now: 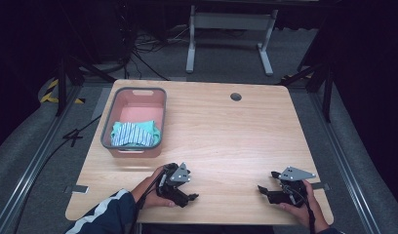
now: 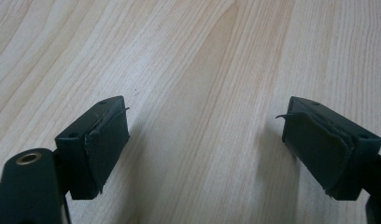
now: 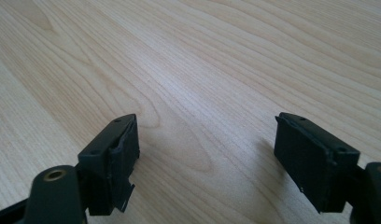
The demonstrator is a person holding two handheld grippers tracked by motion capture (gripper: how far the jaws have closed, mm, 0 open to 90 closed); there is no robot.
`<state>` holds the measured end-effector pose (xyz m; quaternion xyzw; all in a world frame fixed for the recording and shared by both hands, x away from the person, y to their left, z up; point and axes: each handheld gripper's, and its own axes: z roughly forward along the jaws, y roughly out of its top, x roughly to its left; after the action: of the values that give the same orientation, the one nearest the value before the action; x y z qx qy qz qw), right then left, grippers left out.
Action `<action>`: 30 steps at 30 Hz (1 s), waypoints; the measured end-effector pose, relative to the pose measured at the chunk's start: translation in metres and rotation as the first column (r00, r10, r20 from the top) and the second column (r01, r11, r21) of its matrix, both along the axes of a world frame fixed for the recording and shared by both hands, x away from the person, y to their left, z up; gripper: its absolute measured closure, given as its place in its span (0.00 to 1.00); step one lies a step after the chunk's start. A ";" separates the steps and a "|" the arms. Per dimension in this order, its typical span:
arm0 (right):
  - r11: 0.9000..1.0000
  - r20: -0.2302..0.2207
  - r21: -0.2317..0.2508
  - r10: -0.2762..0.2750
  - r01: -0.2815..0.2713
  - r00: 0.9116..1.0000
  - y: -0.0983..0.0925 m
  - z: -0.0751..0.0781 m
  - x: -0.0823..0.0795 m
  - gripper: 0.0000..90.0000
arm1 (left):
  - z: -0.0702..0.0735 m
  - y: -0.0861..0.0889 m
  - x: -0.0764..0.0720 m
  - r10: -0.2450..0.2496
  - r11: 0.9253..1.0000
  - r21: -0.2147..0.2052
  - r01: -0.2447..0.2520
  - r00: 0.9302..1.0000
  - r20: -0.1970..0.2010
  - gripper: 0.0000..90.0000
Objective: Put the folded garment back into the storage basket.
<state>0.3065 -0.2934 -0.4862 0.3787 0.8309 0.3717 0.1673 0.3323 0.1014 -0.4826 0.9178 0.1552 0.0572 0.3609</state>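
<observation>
Left gripper (image 1: 189, 191): jaws apart, empty, low over the table (image 1: 226, 131)
Right gripper (image 1: 266, 187): jaws apart, empty
Basket (image 1: 134, 122): ahead of left gripper, holds folded cloth (image 1: 133, 133)

Both grippers low at near edge, jaws spread.
Left gripper (image 1: 183, 191) in left hand (image 1: 150, 191), nothing between pads (image 2: 103, 144); right gripper (image 1: 268, 186) in right hand (image 1: 304, 207), likewise empty.
</observation>
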 end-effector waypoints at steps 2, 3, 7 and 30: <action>1.000 0.001 -0.001 -0.003 0.003 1.000 0.000 0.000 -0.001 0.25 | 0.000 0.000 0.000 -0.001 1.000 0.000 0.001 1.000 0.001 0.16; 1.000 -0.001 0.003 -0.005 0.005 1.000 0.000 0.000 -0.001 0.25 | 0.000 0.000 0.000 -0.001 1.000 -0.001 0.001 1.000 0.002 0.16; 1.000 -0.003 0.003 -0.006 0.006 1.000 0.000 0.000 -0.001 0.25 | 0.000 0.000 0.000 -0.001 1.000 -0.001 0.001 1.000 0.001 0.16; 1.000 -0.002 0.001 0.007 -0.007 1.000 -0.001 0.000 0.001 0.25 | 0.000 -0.001 0.001 -0.002 1.000 -0.004 0.002 1.000 -0.010 0.16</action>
<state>0.3071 -0.2942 -0.4863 0.3760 0.8324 0.3722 0.1649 0.3331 0.1001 -0.4828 0.9175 0.1564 0.0518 0.3619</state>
